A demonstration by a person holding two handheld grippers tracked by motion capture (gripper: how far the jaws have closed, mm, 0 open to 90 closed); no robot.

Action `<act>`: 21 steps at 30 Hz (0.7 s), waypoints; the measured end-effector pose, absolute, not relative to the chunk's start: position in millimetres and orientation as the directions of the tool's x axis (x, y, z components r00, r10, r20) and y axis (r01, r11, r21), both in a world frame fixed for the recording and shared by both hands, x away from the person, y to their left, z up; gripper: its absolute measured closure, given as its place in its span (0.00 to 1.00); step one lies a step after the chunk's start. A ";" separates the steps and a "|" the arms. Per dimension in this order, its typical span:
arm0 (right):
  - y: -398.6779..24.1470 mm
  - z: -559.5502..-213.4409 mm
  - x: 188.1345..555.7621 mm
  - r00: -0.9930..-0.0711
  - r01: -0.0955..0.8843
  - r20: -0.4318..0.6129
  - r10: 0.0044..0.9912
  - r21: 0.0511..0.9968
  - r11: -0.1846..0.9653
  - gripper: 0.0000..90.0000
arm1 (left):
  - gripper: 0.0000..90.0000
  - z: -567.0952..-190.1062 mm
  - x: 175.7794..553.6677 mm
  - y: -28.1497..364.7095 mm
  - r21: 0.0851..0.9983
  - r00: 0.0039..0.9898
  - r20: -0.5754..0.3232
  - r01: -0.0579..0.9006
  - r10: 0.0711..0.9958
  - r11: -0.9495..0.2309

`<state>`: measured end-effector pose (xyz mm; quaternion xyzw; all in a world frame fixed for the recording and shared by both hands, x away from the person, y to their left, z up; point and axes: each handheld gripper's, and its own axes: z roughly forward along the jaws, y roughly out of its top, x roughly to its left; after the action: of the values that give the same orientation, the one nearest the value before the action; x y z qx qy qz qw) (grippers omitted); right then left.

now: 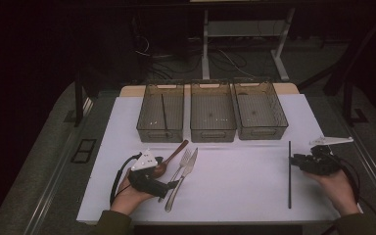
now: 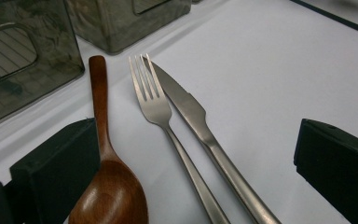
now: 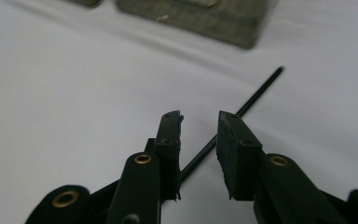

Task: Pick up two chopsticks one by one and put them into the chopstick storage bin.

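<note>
Forearms enter the high view at 6 o'clock: the left gripper (image 1: 174, 184) lies by the wooden spoon (image 1: 169, 159), while the right gripper (image 1: 293, 160) sits beside the black chopstick (image 1: 289, 174) at 4 o'clock, below 3 bins (image 1: 213, 132). Left gripper view: wide-apart jaws straddle spoon, fork (image 2: 158, 109) and knife (image 2: 193, 114), gripping nothing. Right gripper view: jaws parted, unclenched, over the chopstick (image 3: 256, 91), which looks light, stiff, slippery, best pinched mid-shaft; its near end is hidden.
</note>
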<state>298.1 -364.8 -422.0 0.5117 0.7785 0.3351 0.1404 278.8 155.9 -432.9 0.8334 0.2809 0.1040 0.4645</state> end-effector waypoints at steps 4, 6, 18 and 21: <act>-374.4 -422.8 322.5 -0.363 0.713 0.141 0.921 0.678 0.178 0.77 | 0.00 -432.9 280.9 156.9 0.835 0.819 -0.089 0.372 0.568 -0.405; -377.3 -424.2 335.8 -0.338 0.716 0.142 0.931 0.680 0.156 0.77 | 0.00 -433.0 282.1 157.6 0.836 0.818 -0.093 0.374 0.567 -0.402; -374.4 -442.9 386.8 -0.259 0.756 0.114 0.959 0.642 0.128 0.83 | 0.00 -433.6 282.5 155.8 0.834 0.823 -0.088 0.369 0.562 -0.410; -373.4 -443.0 388.0 -0.256 0.758 0.113 0.960 0.639 0.127 0.83 | 0.00 -433.0 282.4 156.3 0.834 0.821 -0.089 0.371 0.564 -0.408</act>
<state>388.0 -373.4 -443.0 0.5868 0.7321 0.3036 0.1661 282.4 156.3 -433.0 0.8327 0.2807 0.1036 0.4659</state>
